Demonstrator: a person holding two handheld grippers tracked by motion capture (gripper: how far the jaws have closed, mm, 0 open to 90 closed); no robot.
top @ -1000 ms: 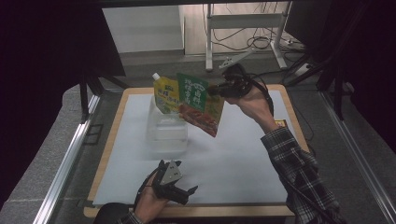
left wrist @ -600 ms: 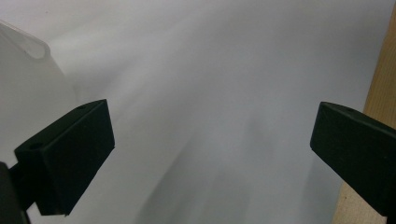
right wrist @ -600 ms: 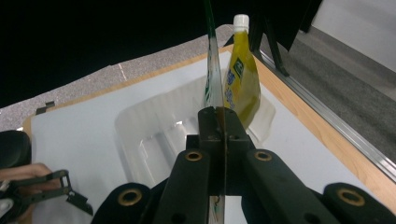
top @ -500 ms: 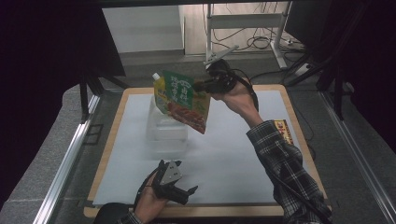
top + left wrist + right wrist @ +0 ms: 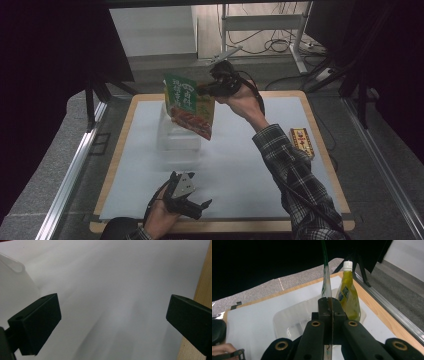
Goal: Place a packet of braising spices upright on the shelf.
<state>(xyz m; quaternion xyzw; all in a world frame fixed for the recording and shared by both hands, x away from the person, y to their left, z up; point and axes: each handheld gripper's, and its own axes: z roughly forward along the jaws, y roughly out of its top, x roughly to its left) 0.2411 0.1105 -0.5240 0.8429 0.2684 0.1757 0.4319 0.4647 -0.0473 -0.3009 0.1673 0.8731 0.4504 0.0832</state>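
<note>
My right gripper is shut on the edge of a flat green and red food pouch and holds it in the air, tilted, over a clear plastic tub. Seen edge-on in the right gripper view, the pouch rises from the closed jaws. Below it the tub holds a yellow spouted pouch with a white cap, standing at its far end. My left gripper rests low near the table's front edge, open. Nothing lies between its jaws in the left gripper view, where the gripper faces the white mat.
A white mat covers the wooden table. A small yellow and red box lies at the right edge. The tub's corner is at the upper left of the left gripper view. Dark curtains and metal rails flank the table.
My right gripper has carried the food pouch to the left and toward the back, over the tub, where it now covers the yellow pouch in the high view. The left gripper has stayed put.
</note>
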